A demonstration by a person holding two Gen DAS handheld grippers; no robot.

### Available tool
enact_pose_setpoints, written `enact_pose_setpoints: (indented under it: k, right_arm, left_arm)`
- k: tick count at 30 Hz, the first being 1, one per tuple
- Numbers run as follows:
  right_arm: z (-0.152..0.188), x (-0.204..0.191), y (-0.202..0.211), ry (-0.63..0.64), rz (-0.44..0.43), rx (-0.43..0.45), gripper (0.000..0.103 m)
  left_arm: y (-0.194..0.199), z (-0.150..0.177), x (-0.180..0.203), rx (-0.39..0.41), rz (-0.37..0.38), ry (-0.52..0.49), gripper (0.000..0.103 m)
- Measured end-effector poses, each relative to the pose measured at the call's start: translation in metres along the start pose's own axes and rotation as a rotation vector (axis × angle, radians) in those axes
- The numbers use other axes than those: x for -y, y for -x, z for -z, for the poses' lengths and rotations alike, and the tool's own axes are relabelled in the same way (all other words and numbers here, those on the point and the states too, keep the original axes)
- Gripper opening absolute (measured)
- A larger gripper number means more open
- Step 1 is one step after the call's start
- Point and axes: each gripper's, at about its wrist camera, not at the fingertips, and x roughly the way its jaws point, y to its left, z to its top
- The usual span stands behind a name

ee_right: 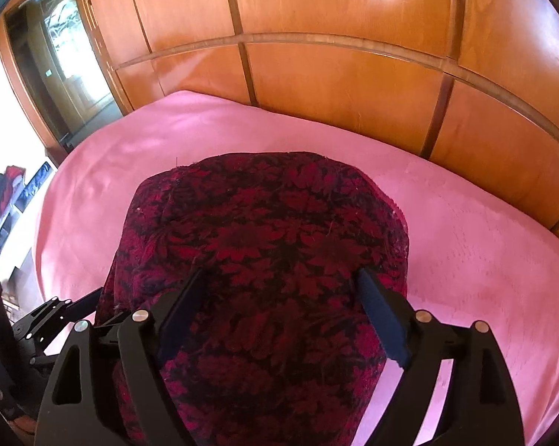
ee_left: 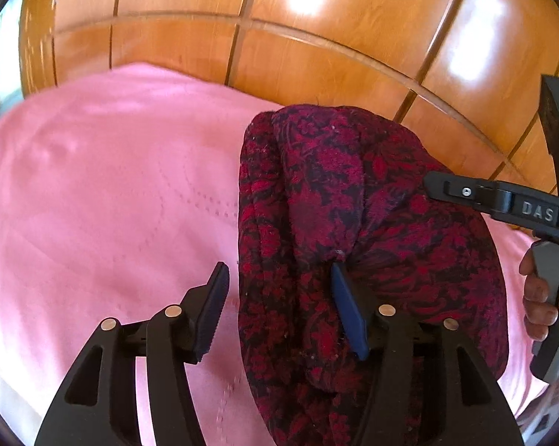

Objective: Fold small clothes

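Note:
A dark red and black floral cloth [ee_left: 353, 223] lies folded in layers on a pink bed sheet [ee_left: 112, 186]. My left gripper [ee_left: 279, 290] is open, its jaws apart over the cloth's left edge; its right finger [ee_left: 348, 312] touches a fold, its left finger [ee_left: 212, 308] is over the sheet. In the right wrist view the cloth [ee_right: 272, 230] fills the middle. My right gripper [ee_right: 283, 297] is open just above it, with nothing between its fingers. The right gripper's body [ee_left: 502, 200], held by a hand, shows at the right edge of the left wrist view.
A glossy wooden headboard [ee_right: 335, 74] runs behind the bed. The pink sheet [ee_right: 484, 260] spreads around the cloth. A window and doorway [ee_right: 63, 48] are at the far left, with clutter below. The left gripper's body [ee_right: 48, 319] shows at lower left.

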Motion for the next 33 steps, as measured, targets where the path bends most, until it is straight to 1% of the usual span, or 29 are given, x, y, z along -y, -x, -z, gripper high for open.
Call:
enact_pose_setpoints:
  k: [2, 3, 4, 5, 7, 10, 11, 13, 17, 19, 22, 24, 27, 29, 30, 31, 33]
  right_arm:
    - [0.000, 0.001, 0.005, -0.002, -0.025, 0.021, 0.086]
    - [0.001, 0.005, 0.012, -0.016, -0.056, 0.045, 0.087]
    - [0.002, 0.010, 0.018, -0.038, -0.081, 0.062, 0.092]
    - [0.007, 0.020, 0.025, -0.082, -0.116, 0.083, 0.094]
    - [0.017, 0.038, 0.031, -0.156, -0.155, 0.099, 0.096]
    - [0.044, 0.070, 0.029, -0.284, -0.232, 0.086, 0.096]
    - [0.057, 0.083, 0.024, -0.336, -0.284, 0.067, 0.096]
    - [0.075, 0.095, 0.015, -0.400, -0.349, 0.048, 0.097]
    - [0.095, 0.105, 0.001, -0.479, -0.488, 0.043, 0.097]
    - [0.100, 0.107, -0.010, -0.509, -0.559, 0.032, 0.098]
    - [0.104, 0.106, -0.025, -0.538, -0.640, 0.007, 0.099]
    - [0.103, 0.101, -0.031, -0.535, -0.654, 0.004, 0.100]
    - [0.095, 0.093, -0.038, -0.507, -0.647, -0.011, 0.100]
    - [0.090, 0.088, -0.041, -0.492, -0.634, -0.021, 0.094]
    - [0.089, 0.086, -0.039, -0.478, -0.623, -0.021, 0.089]
    - [0.087, 0.084, -0.035, -0.462, -0.615, -0.015, 0.081]
    - [0.083, 0.078, -0.019, -0.419, -0.591, 0.010, 0.074]
  left_arm:
    - [-0.004, 0.000, -0.010, -0.011, 0.047, 0.030, 0.056]
    - [-0.006, 0.000, -0.016, -0.017, 0.077, 0.050, 0.056]
    - [-0.007, 0.001, -0.020, -0.021, 0.099, 0.060, 0.056]
    - [-0.007, 0.002, -0.023, -0.022, 0.113, 0.063, 0.056]
    - [-0.008, 0.003, -0.026, -0.023, 0.136, 0.061, 0.056]
    - [-0.010, 0.003, -0.027, -0.025, 0.158, 0.055, 0.056]
    - [-0.011, 0.003, -0.028, -0.025, 0.165, 0.054, 0.056]
    - [-0.012, 0.002, -0.031, -0.029, 0.182, 0.062, 0.056]
    - [-0.015, 0.002, -0.038, -0.037, 0.217, 0.081, 0.056]
    - [-0.015, 0.003, -0.038, -0.037, 0.223, 0.082, 0.056]
    - [-0.017, 0.005, -0.043, -0.045, 0.252, 0.104, 0.056]
    - [-0.019, 0.006, -0.048, -0.055, 0.281, 0.128, 0.056]
    - [-0.023, 0.007, -0.055, -0.065, 0.319, 0.163, 0.056]
    - [-0.026, 0.009, -0.062, -0.073, 0.365, 0.209, 0.054]
    - [-0.026, 0.011, -0.063, -0.070, 0.390, 0.222, 0.047]
    - [-0.025, 0.013, -0.064, -0.063, 0.418, 0.232, 0.043]
    - [-0.021, 0.017, -0.061, -0.051, 0.439, 0.235, 0.042]
